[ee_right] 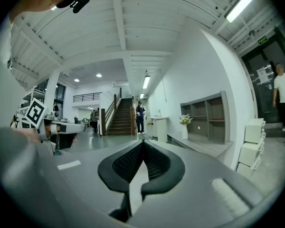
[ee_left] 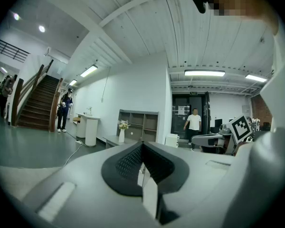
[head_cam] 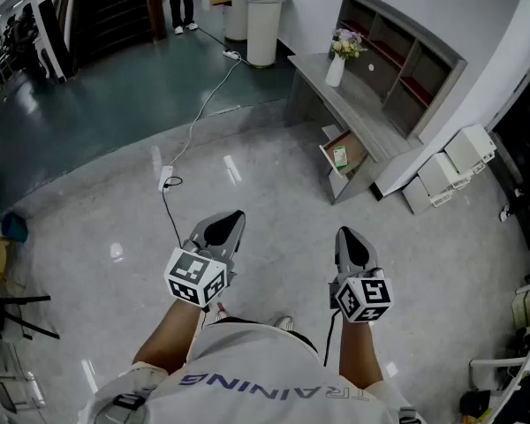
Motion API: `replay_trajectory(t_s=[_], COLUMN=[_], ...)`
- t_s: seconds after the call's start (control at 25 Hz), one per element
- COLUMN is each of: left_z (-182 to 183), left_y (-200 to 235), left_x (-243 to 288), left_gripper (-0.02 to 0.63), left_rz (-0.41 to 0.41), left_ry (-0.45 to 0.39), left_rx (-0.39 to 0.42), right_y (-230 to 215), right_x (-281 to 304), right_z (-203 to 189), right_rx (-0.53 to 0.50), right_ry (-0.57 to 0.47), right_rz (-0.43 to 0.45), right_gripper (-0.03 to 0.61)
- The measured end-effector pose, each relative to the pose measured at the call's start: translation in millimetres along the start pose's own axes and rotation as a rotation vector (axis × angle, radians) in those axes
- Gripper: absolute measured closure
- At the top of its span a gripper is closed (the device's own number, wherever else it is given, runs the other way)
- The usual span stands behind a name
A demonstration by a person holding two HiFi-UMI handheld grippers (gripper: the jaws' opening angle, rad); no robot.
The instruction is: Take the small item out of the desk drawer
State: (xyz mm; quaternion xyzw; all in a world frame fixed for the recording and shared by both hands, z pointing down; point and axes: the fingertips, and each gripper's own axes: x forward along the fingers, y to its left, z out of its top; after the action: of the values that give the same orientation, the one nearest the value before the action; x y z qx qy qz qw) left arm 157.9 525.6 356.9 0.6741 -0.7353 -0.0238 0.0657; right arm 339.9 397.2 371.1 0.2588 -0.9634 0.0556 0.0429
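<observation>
The left gripper [head_cam: 232, 219] and right gripper [head_cam: 349, 237] are level, jaws pressed together and empty. The small item [head_cam: 340, 156] lies in the open drawer [head_cam: 355, 146] of the table [head_cam: 364, 117], well ahead of the right jaws. A cable [head_cam: 199, 113] crosses the floor.

Open floor [head_cam: 274, 193] lay ahead of the left tongs [head_cam: 237, 217] and right tongs [head_cam: 345, 233]; a cable [head_cam: 193, 127] crossed ahead-left, and a desk [head_cam: 353, 113] stood ahead-right.

right gripper [ee_right: 143, 145]: jaws together, nothing between
desk [ee_right: 205, 147]: ahead right, against wall
white vase [ee_right: 185, 133]: upright on desk
staircase [ee_right: 124, 120]: far back
</observation>
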Motion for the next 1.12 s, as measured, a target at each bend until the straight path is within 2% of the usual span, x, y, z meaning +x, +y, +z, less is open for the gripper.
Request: replay_trajectory(t_s=[0.68,1.12], left_z=[-1.4,-21.4], left_y=[12.0,75.7], left_x=[-2.8,-18.5], left_gripper=[0.615,0.615], left_rz=[-0.051,-0.097], left_ry=[0.01,0.04], left_rx=[-0.003,-0.042], right_y=[14.7,67.1], right_x=[6.2,38.5], right_z=[-2.0,-32.7], right_rx=[-0.019,0.008], right_ry=[0.003,0.073], right_rz=[-0.046,-0.097], right_gripper=[0.561,0.561])
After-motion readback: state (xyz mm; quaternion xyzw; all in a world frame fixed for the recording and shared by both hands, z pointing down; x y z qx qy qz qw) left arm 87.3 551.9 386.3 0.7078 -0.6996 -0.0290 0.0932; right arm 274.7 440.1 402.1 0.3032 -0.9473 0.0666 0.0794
